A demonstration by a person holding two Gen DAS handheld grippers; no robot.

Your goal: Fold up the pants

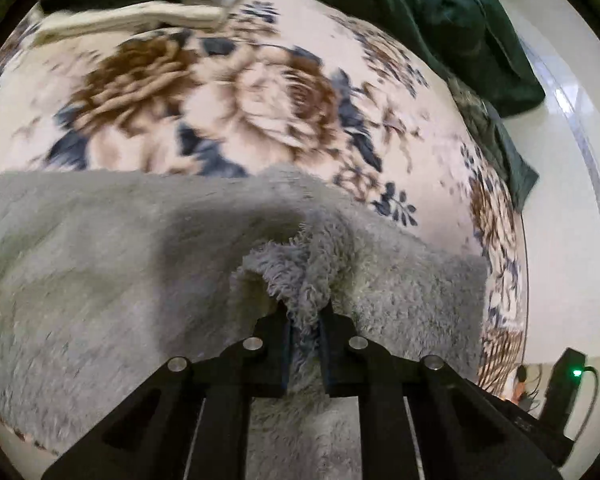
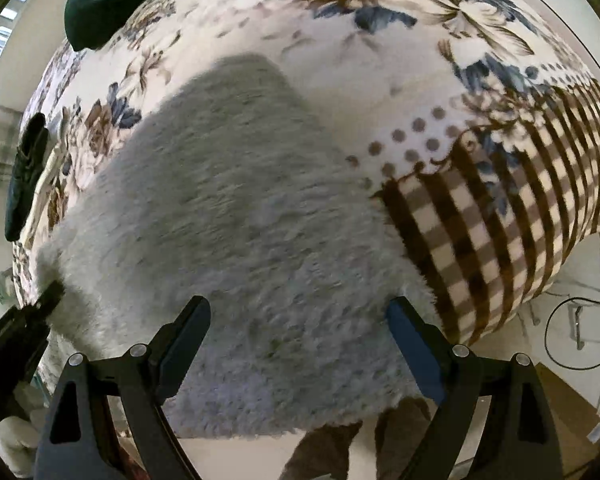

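While L tongs (image 1: 305, 320) pinch pants (image 1: 100, 264), R tongs (image 2: 298, 314) gape.

The fluffy pants (image 1: 120, 248) are a pale grey all over, kind of shaggy, no print on them. The blanket (image 1: 260, 92) underneath is cream with big brown and tan roses and slate-blue leaves, and from the right wrist view its edge (image 2: 480, 216) switches to brown-and-white checks with a patch of taupe polka dots. There's dark green fabric (image 1: 440, 12) bunched at the far side, plus a folded cream-coloured cloth (image 1: 140, 20). Both grippers are black, left gripper (image 1: 306, 312) and right gripper (image 2: 298, 308), and the right one has blue pads (image 2: 414, 340). A black box (image 1: 564, 384) shows a little green light.
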